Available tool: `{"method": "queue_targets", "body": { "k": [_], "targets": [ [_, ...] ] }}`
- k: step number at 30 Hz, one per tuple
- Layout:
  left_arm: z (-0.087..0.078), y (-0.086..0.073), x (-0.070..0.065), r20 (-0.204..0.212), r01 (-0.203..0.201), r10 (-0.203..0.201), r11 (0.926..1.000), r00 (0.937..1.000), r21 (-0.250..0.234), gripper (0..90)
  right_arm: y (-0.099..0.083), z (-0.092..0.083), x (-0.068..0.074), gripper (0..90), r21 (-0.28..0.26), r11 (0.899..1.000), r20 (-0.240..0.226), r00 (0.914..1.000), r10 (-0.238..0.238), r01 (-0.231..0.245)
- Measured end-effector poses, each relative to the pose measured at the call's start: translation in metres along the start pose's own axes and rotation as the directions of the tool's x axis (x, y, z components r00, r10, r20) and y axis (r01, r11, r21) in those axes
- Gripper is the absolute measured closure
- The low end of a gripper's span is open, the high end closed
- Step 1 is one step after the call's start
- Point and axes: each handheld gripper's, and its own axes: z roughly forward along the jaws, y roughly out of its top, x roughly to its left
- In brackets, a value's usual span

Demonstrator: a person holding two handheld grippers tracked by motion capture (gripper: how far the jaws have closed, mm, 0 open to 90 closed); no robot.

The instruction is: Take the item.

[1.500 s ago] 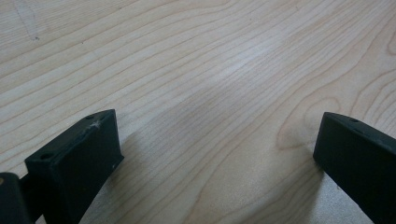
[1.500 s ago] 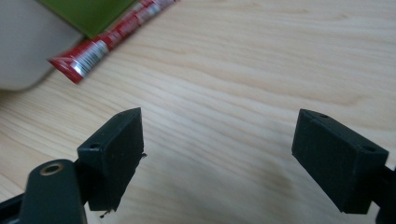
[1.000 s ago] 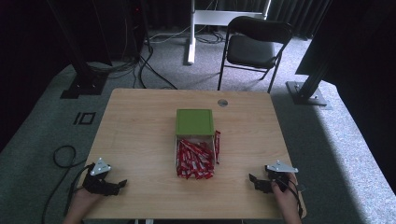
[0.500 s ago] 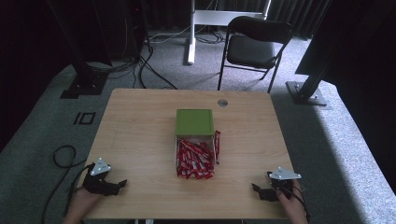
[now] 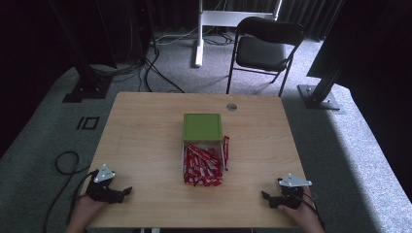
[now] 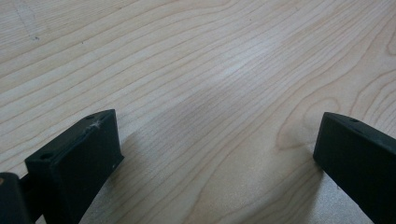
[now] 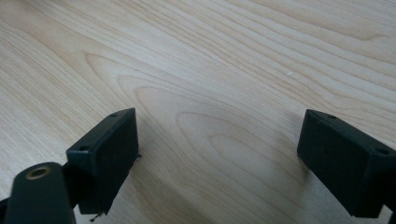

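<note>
On the wooden worktop (image 5: 145, 131) a green box (image 5: 202, 126) sits near the middle, and a pile of red packets (image 5: 201, 165) lies just in front of it, touching its near edge; one packet (image 5: 226, 151) lies along the pile's right side. The left gripper (image 5: 127, 190) rests at the near left corner, well apart from the packets, its jaws spread wide over bare wood in the left gripper view, with nothing between them. The right gripper (image 5: 265, 195) sits at the near right corner, also well clear of the pile; its jaws have just been opening and now stand wide apart in the right gripper view, released, with bare wood between them. Behind the worktop stands a black chair (image 5: 265, 48) on grey carpet.
</note>
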Motion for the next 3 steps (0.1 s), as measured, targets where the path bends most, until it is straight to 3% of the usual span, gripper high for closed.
{"method": "queue_targets", "body": {
  "k": [3],
  "targets": [
    [0.0000,0.0000,0.0000,-0.001,-0.001,0.001,1.0000,1.0000,0.000,1.5,0.0000,0.0000,0.0000,12.0,0.000,1.000,0.000,1.0000,0.000,0.000]
  ]
}}
